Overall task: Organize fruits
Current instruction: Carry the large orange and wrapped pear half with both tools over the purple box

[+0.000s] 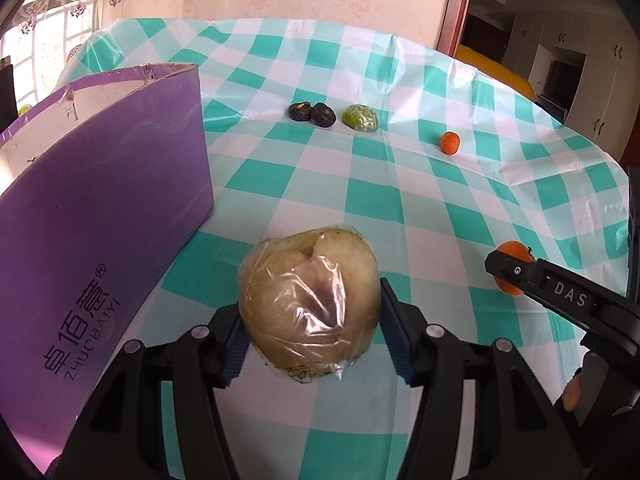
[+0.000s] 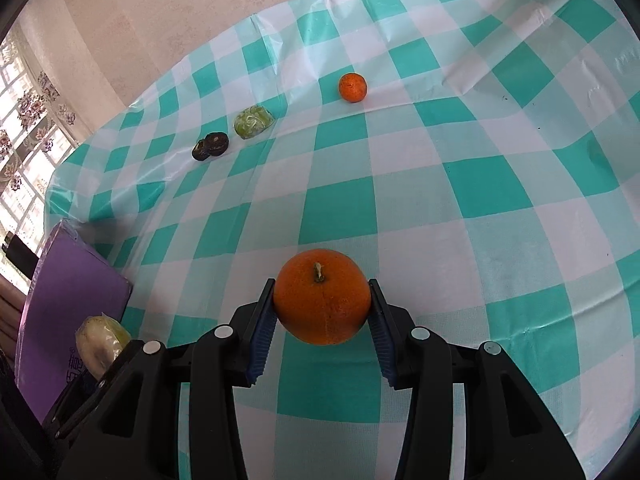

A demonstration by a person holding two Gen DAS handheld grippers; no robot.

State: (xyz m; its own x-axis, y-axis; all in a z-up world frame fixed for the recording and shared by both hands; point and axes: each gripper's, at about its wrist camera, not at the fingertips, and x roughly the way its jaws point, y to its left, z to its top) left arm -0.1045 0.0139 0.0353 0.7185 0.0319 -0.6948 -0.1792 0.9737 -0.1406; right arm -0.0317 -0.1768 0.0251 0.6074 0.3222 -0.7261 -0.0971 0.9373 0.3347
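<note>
My left gripper (image 1: 310, 320) is shut on a pale yellow fruit wrapped in clear plastic (image 1: 308, 300), held above the checked cloth beside a purple box (image 1: 100, 220). My right gripper (image 2: 322, 300) is shut on a large orange (image 2: 322, 296), stem facing the camera. In the left wrist view the right gripper (image 1: 516, 272) shows at the right edge with that orange (image 1: 510, 252) partly hidden behind a finger. In the right wrist view the wrapped fruit (image 2: 102, 344) shows at lower left, next to the purple box (image 2: 68, 296).
On the far part of the teal-and-white checked tablecloth (image 1: 400, 208) lie two dark round fruits (image 1: 312, 112), a green wrapped fruit (image 1: 360, 119) and a small orange (image 1: 449, 142). These also show as dark fruits (image 2: 210, 146), green fruit (image 2: 253, 121) and small orange (image 2: 352, 87).
</note>
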